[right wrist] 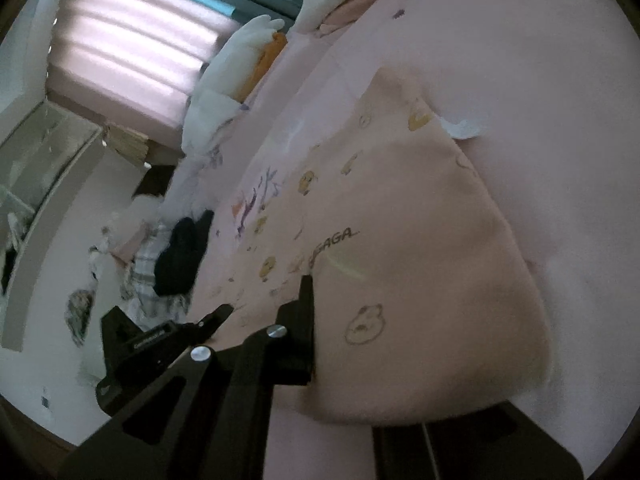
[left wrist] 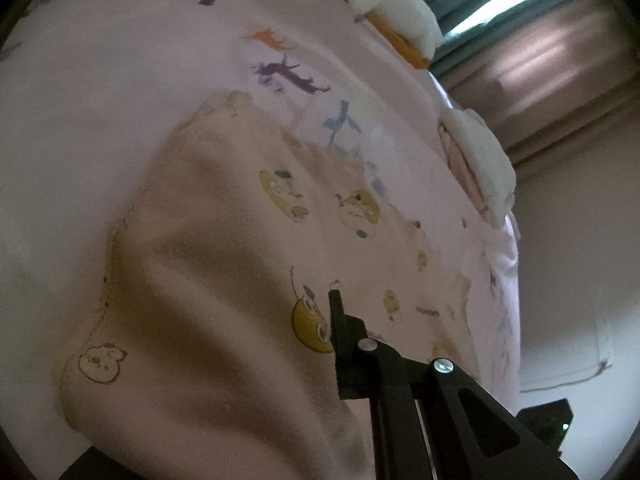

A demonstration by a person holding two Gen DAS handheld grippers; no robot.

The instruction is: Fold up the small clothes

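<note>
A small cream garment (left wrist: 208,264) printed with yellow cartoon faces lies on a pink bed sheet (left wrist: 100,80). It drapes over my left gripper (left wrist: 320,320); only the right finger (left wrist: 344,344) shows, the other is under the cloth. In the right wrist view the same garment (right wrist: 420,240) covers my right gripper (right wrist: 332,312); one black finger (right wrist: 300,340) shows at its edge, the other is hidden. Both grippers look shut on the garment's edge. A white label (right wrist: 464,128) sticks out at its far side.
White plush toys (left wrist: 404,4) and another white bundle (left wrist: 484,160) lie at the bed's edge. A dark garment (right wrist: 180,256) and plaid cloth (right wrist: 148,276) lie further off. My left gripper also shows in the right wrist view (right wrist: 160,340). Curtains (right wrist: 132,52) hang behind.
</note>
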